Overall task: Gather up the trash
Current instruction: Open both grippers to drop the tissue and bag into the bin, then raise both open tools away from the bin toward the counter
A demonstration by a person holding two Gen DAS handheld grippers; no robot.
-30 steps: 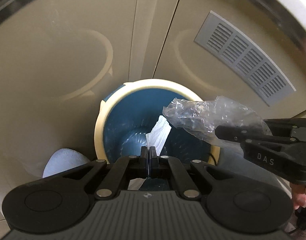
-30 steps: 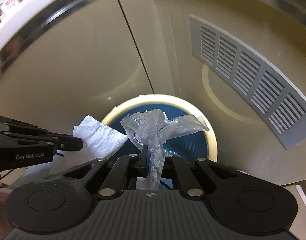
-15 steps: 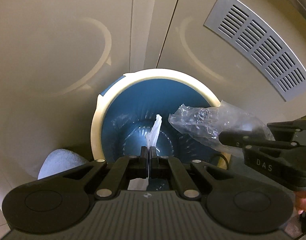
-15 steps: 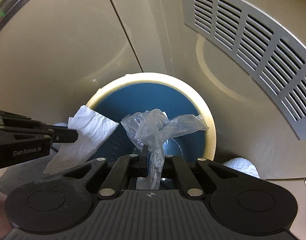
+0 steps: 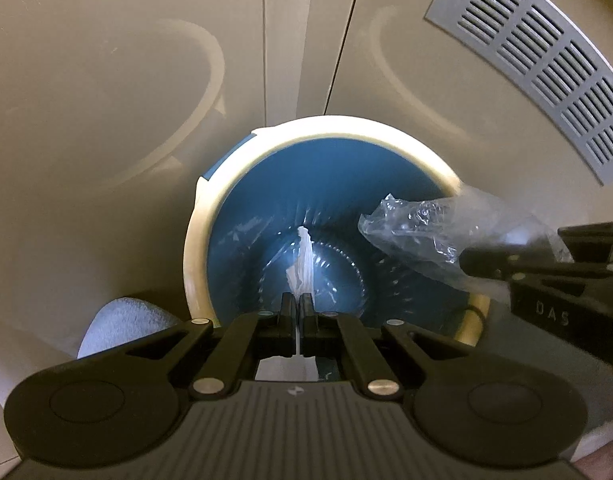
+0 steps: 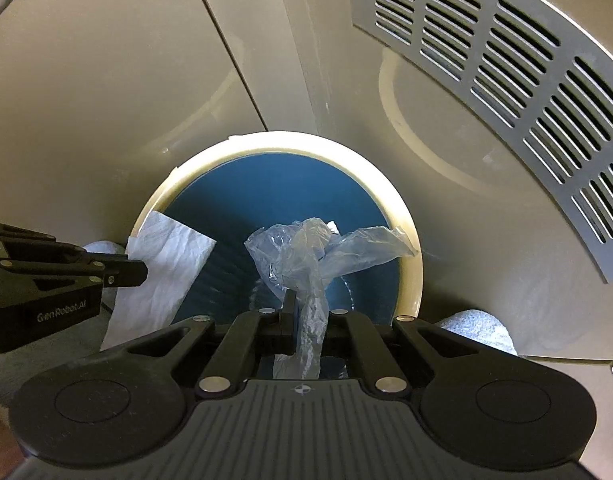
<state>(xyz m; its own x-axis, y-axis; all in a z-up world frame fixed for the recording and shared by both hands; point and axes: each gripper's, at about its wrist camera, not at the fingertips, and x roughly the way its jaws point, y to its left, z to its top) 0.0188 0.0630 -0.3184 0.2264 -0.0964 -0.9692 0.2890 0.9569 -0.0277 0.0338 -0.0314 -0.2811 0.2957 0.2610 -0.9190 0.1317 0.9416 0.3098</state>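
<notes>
beige cabinet doors (image 5: pixel 146 100) behind | blue bin (image 5: pixel 330 184) 12 o'clock | left gripper (image 5: pixel 296 308) jaws pinching white tissue (image 5: pixel 304 264) | right gripper (image 6: pixel 306 312) jaws clamping clear plastic wrap (image 6: pixel 306 252), both over bin

Both claws now hang lower over the blue bin (image 5: pixel 266 184), carrying the white tissue (image 5: pixel 302 260) and clear plastic wrap (image 6: pixel 306 256) closer to its mouth.

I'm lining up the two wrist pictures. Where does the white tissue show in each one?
Left wrist: the white tissue stands edge-on at centre, pinched in the left claw.
Right wrist: the tissue hangs at left, broadside.
Shared landmark: the blue bin's cream rim.
</notes>
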